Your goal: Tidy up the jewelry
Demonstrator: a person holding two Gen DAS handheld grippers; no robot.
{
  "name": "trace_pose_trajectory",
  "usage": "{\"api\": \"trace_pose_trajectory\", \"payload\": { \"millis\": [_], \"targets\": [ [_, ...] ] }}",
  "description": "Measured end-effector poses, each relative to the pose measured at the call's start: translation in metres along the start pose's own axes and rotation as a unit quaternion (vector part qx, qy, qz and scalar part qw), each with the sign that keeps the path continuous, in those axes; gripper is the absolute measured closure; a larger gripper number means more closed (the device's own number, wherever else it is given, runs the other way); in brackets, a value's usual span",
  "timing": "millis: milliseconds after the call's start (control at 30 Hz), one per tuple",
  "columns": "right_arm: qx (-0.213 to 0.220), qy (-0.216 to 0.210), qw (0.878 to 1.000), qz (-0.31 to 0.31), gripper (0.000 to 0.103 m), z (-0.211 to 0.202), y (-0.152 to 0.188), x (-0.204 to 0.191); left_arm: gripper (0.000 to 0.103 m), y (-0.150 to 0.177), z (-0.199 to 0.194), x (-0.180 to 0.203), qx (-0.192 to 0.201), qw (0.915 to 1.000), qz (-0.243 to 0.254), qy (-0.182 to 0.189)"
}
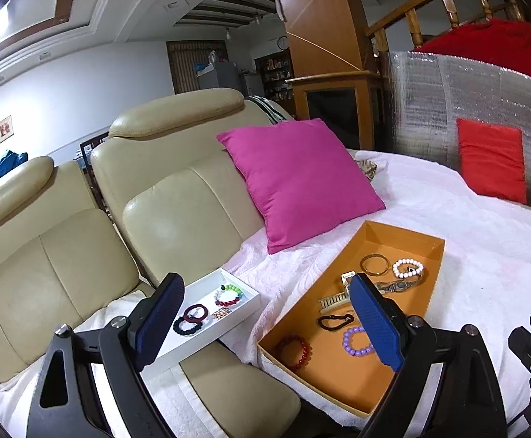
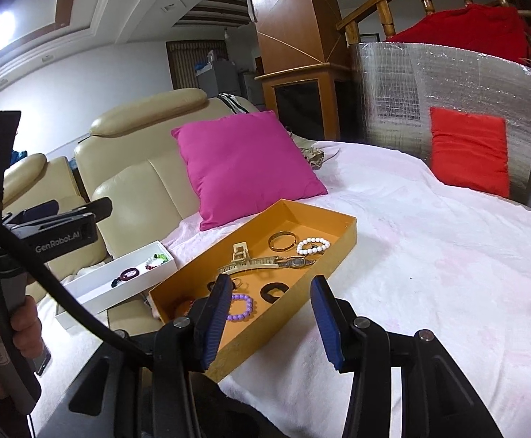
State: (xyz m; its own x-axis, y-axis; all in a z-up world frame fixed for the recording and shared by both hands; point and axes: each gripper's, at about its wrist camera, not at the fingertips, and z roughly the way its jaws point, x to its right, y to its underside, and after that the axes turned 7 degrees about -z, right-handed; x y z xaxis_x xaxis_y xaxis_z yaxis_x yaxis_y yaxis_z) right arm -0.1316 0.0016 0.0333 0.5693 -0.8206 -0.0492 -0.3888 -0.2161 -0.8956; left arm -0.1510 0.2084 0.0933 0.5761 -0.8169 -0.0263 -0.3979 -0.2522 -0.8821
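Across the left wrist view, an orange box (image 1: 404,235) is lying on the white blanket (image 1: 466,219) over the sofa, and a smaller white tray (image 1: 254,294) is resting beside it on the beige sofa seat (image 1: 199,215). Judging by the split, the box is serving as the unsorted pile and the tray as the sorted place: the tray is already holding a multicoloured bead bracelet (image 1: 227,295), a maroon hair tie (image 1: 195,312) and a black bead bracelet (image 1: 188,327). The box is keeping a red bead bracelet (image 1: 294,351), a purple bead bracelet (image 1: 356,341), a black carabiner (image 1: 335,322), a gold bangle (image 1: 374,264), a white bead bracelet (image 1: 407,268) and a watch (image 1: 398,285). The left gripper (image 1: 269,323) is hovering above both containers, fingers spread wide and holding nothing

Over in the right wrist view, the right gripper (image 2: 270,323) is hanging over the near edge of the orange box (image 2: 349,228), its fingers parted about halfway and empty, touching nothing. A cream hair claw (image 2: 250,261) is lying across the box's middle, just beside the watch (image 2: 296,262)
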Motion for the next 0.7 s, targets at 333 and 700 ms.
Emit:
{"api": "trace_pose_trajectory", "payload": {
  "millis": [333,700],
  "targets": [
    [-0.004,0.013,1.000,-0.021,0.053,-0.038,-0.016,-0.030,0.009,-0.003,-0.037,-0.022,0.022,0.9998,0.000,0.004],
    [-0.002,0.017,1.000,-0.022,0.050,-0.046,-0.025,-0.038,0.004,0.001,-0.044,-0.030,0.028,0.9996,-0.002,0.008]
  ]
}}
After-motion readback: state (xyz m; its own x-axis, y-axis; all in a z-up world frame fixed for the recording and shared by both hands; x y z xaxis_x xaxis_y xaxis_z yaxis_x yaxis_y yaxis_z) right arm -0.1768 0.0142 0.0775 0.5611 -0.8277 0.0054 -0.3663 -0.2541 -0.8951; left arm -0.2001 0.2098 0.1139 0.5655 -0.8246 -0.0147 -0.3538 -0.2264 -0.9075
